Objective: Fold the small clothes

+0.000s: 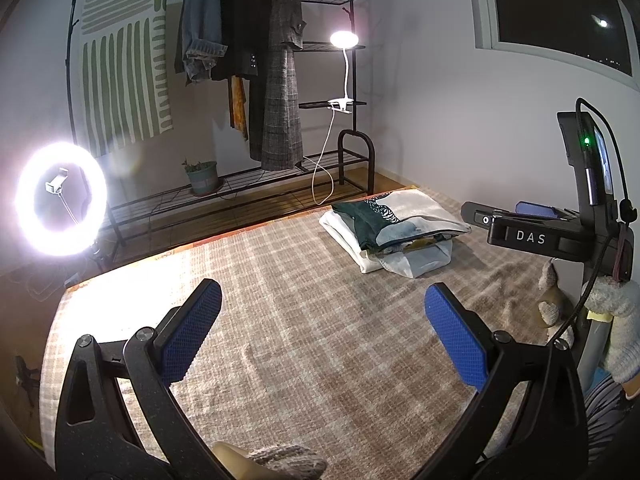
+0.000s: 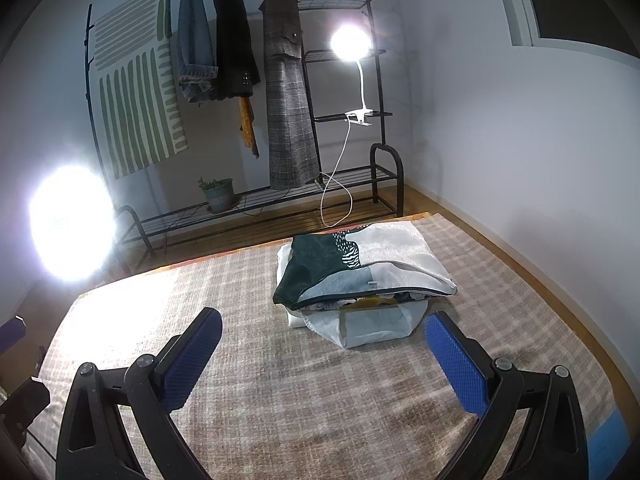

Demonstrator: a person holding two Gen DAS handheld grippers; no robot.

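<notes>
A stack of folded clothes (image 2: pixel 360 276) lies at the far end of a beige checked blanket (image 2: pixel 280 380); the top piece is dark green, white and pale blue, with white cloth beneath. It also shows in the left wrist view (image 1: pixel 394 230). My left gripper (image 1: pixel 322 332) is open and empty above bare blanket (image 1: pixel 300 320), well short and left of the stack. My right gripper (image 2: pixel 322 354) is open and empty, just in front of the stack. The right gripper's body marked DAS (image 1: pixel 532 236) shows at the right of the left wrist view.
A black clothes rack (image 2: pixel 280 80) with hanging coats, a striped green cloth and a potted plant (image 2: pixel 218 194) stands behind the blanket. A ring light (image 1: pixel 60 200) glares at left, a clip lamp (image 2: pixel 352 44) on the rack. Wooden floor and a white wall lie right.
</notes>
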